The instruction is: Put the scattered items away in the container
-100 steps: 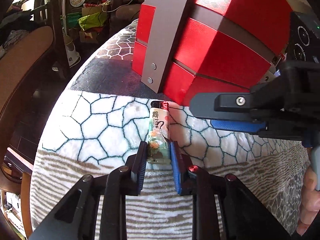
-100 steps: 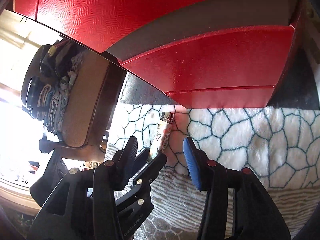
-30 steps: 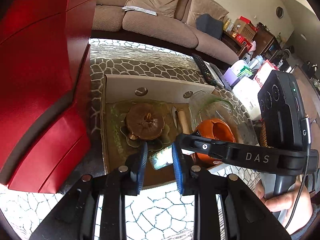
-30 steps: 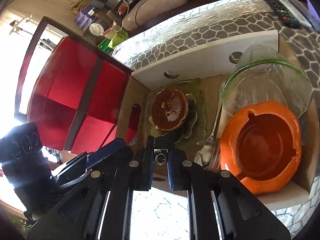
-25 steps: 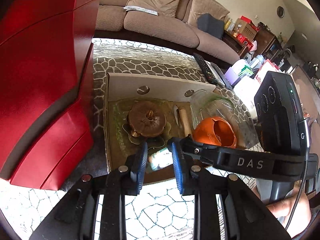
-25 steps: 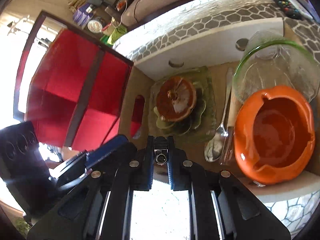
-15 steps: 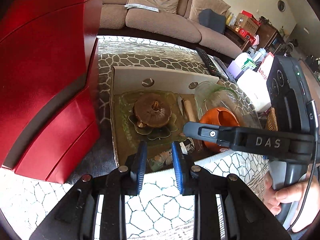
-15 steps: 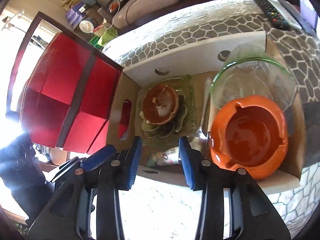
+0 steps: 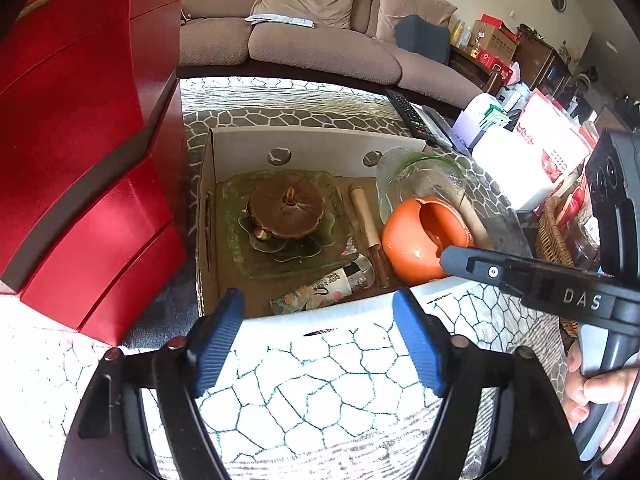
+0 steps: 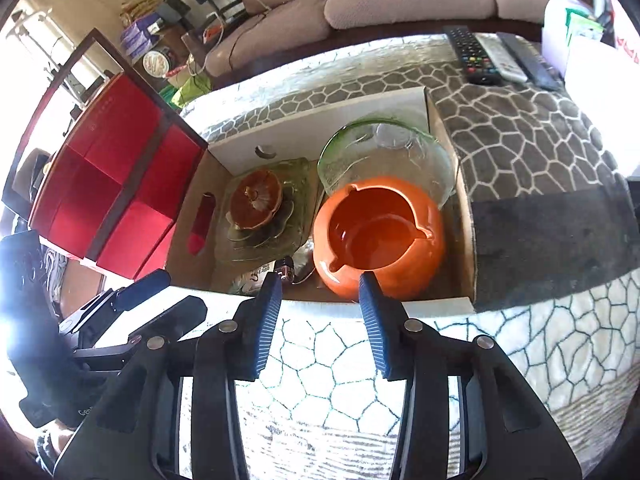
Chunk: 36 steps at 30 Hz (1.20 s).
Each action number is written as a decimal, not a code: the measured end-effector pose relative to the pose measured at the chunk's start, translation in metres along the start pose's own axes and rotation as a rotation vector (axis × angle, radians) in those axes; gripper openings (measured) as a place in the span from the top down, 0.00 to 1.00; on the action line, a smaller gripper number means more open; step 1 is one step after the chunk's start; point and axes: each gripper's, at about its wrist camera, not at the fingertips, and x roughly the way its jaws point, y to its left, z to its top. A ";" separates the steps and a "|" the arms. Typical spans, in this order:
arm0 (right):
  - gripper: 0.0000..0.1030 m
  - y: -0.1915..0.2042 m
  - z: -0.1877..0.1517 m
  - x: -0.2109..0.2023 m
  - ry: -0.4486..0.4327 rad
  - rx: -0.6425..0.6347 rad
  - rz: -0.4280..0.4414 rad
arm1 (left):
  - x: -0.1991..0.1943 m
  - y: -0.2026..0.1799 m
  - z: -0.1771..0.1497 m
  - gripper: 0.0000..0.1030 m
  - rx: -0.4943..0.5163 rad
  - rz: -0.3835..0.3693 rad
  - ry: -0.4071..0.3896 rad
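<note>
While both grippers, left (image 9: pixel 318 338) and right (image 10: pixel 320 320), hold jaws apart and empty, one lighter (image 9: pixel 324 290) lies inside one cardboard box (image 9: pixel 320 148), beyond the jaws, beside one orange ashtray (image 10: pixel 378 236).

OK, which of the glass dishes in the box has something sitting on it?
The square green glass dish on the left, holding the brown pumpkin-shaped piece. The round glass bowl stands tilted behind the orange ashtray.

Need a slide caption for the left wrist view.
Open left gripper above the cardboard box, patterned lighter lying inside.
</note>
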 end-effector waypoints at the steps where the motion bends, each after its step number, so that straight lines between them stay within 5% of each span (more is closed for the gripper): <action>1: 0.49 -0.002 -0.003 -0.004 -0.010 0.004 -0.014 | 0.000 -0.003 -0.001 0.22 0.002 0.003 0.006; 4: 0.12 -0.009 -0.012 -0.018 -0.043 0.020 -0.037 | -0.002 -0.010 -0.007 0.05 0.012 0.015 0.021; 8: 0.00 -0.010 -0.026 -0.031 -0.074 -0.010 -0.105 | -0.012 -0.019 -0.018 0.00 0.029 0.042 0.012; 21: 0.00 -0.004 -0.094 -0.021 -0.119 -0.098 -0.328 | -0.013 0.005 -0.091 0.00 -0.064 0.133 0.021; 36: 0.00 0.009 -0.133 -0.007 -0.151 -0.138 -0.372 | -0.010 0.010 -0.118 0.00 -0.064 0.192 -0.028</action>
